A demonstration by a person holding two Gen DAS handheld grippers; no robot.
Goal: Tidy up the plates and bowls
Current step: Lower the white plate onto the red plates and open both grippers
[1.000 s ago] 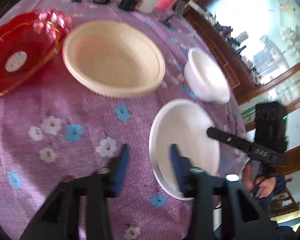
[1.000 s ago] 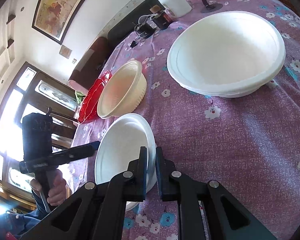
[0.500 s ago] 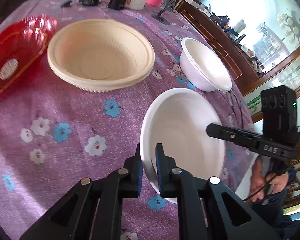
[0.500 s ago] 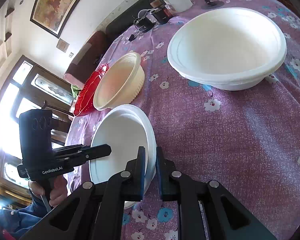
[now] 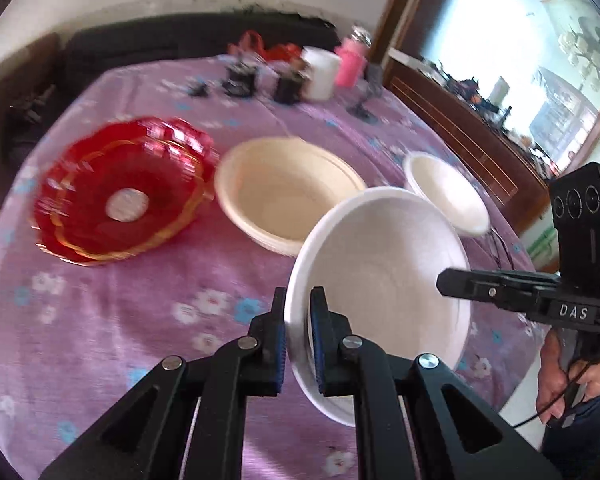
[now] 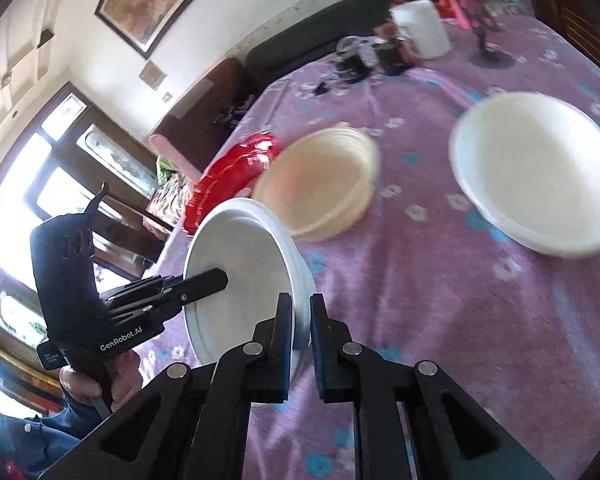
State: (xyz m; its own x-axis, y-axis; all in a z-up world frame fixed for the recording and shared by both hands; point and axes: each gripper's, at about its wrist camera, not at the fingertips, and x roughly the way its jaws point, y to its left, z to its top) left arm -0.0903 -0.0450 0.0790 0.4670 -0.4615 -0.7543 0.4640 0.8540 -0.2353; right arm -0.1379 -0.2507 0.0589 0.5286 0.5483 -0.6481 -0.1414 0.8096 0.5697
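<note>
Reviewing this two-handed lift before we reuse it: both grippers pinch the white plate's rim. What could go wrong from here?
1. The white plate is held only by thin rim pinches, left gripper and right gripper on opposite edges; if the hands drift apart or twist, it may slip.
2. It hangs tilted near the cream bowl; swinging it that way could clip the bowl's rim.
3. It sits near the table's edge, so a drop might go to the floor.

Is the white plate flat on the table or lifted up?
Lifted and tilted: both grippers pinch the white plate by opposite rims, above the purple tablecloth.
</note>
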